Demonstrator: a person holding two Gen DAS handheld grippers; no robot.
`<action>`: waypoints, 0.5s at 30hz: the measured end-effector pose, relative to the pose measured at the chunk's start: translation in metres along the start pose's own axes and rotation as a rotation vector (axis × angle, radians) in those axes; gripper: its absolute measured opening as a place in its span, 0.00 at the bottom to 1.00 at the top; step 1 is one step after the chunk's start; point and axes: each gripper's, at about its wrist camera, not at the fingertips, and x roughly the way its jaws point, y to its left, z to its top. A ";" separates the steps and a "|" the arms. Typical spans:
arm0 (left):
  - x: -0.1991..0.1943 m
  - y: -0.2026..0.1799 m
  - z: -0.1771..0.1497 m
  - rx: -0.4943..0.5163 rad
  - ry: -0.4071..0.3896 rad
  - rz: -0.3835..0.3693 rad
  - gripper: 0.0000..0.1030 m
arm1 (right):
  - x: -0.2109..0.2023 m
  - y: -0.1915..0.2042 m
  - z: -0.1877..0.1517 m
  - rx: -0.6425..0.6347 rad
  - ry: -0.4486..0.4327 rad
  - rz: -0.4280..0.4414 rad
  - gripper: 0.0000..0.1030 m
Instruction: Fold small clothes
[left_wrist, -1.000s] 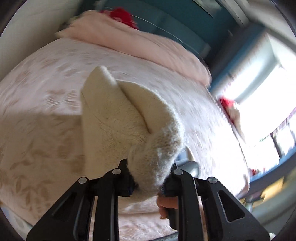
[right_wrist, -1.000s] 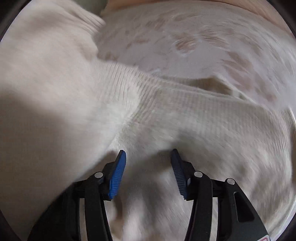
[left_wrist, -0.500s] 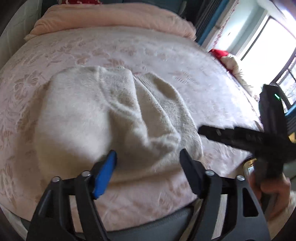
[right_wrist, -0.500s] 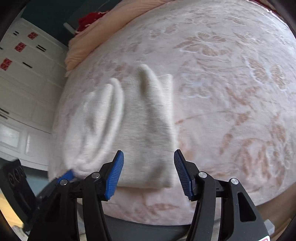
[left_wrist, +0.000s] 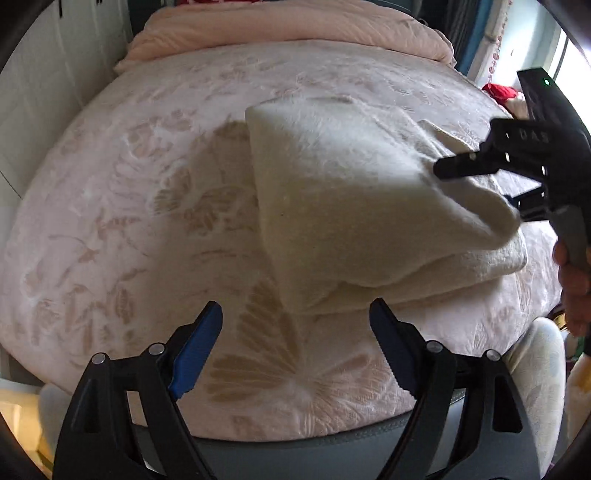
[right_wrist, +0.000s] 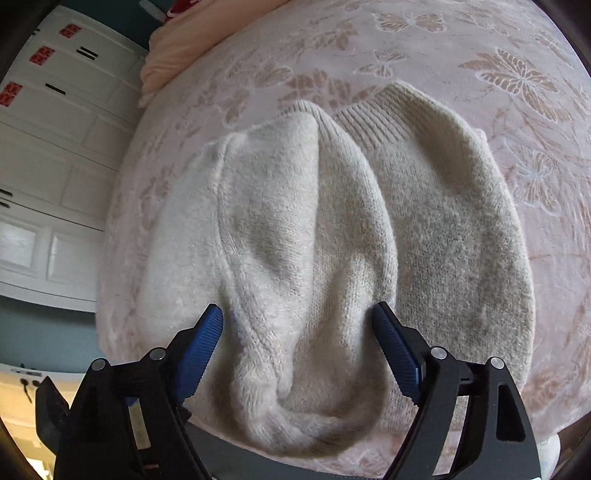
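One ribbed collar (right_wrist: 373, 122), right view only

Sweater (left_wrist: 354, 206) on bed (left_wrist: 110, 221), pillow (left_wrist: 295, 22) behind, cabinets (right_wrist: 55, 147) left.

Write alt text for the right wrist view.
A folded cream knit sweater lies on a pink butterfly-patterned bedspread, with the open right gripper straddling a raised fold at its near edge. White cabinet doors stand at left.
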 end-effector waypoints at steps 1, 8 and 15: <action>0.004 0.002 0.003 -0.019 0.002 -0.014 0.75 | -0.001 0.003 -0.001 -0.007 -0.006 -0.005 0.80; 0.021 0.004 0.001 0.031 0.042 0.014 0.64 | -0.029 -0.020 -0.009 0.048 -0.067 -0.061 0.80; 0.027 0.007 -0.007 -0.014 0.061 -0.051 0.65 | -0.002 -0.013 -0.015 0.069 0.026 0.032 0.77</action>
